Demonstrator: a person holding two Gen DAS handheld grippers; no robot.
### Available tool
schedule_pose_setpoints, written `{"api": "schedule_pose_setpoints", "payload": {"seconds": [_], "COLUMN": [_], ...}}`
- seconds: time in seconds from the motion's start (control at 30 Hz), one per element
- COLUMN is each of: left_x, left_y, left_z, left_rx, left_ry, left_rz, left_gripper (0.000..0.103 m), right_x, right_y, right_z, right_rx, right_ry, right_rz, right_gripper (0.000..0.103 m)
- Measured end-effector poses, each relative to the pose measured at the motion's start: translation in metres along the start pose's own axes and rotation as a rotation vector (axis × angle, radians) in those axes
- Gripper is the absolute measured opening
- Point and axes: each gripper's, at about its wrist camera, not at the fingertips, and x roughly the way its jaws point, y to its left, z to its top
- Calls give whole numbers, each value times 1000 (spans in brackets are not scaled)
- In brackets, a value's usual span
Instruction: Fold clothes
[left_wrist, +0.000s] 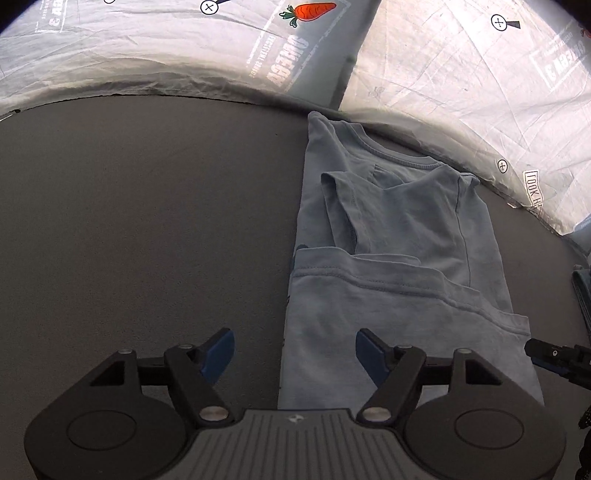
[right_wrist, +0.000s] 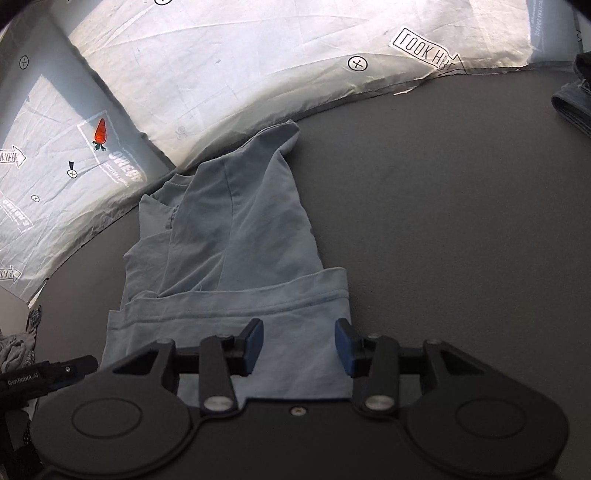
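Above shirt (right_wrist: 236, 236), jaws apart (empty)

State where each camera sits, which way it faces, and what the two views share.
Left wrist: sits on the left tool, angled down at the dark grey tabletop and the left edge of the folded pale blue cotton T-shirt; its open blue-padded fingers show, plus the right tool's tip.
Right wrist: sits on the right tool, angled down over the shirt's hem; its open fingers show, plus the left tool's tip.
Shared: shirt, tabletop, white printed backdrop sheet with carrot picture.
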Motion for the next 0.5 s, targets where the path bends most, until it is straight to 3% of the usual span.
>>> {"api": "schedule_pose_setpoints", "payload": {"seconds": [0.2, 0.3, 0.37, 0.5], "left_x": [2, -9, -16, -27], "left_y": [5, 10, 13, 29], "left_z": [-7, -14, -21, -41], "left_rx": [-13, -52, -78, -238], "left_ry": [9, 18, 32, 104], "left_rz": [11, 1, 5, -78], "left_gripper": [79, 79, 82, 85], "right_x": [4, -8, -18, -37], "right_y": [14, 14, 13, 12], "right_z": [-3, -7, -13, -32], "right_rx": [-132, -109, -84, -56], "right_ry": [13, 1, -7, -18], "right_rz": [-118, -111, -108, -120], "right_gripper": [49, 54, 64, 76]}}
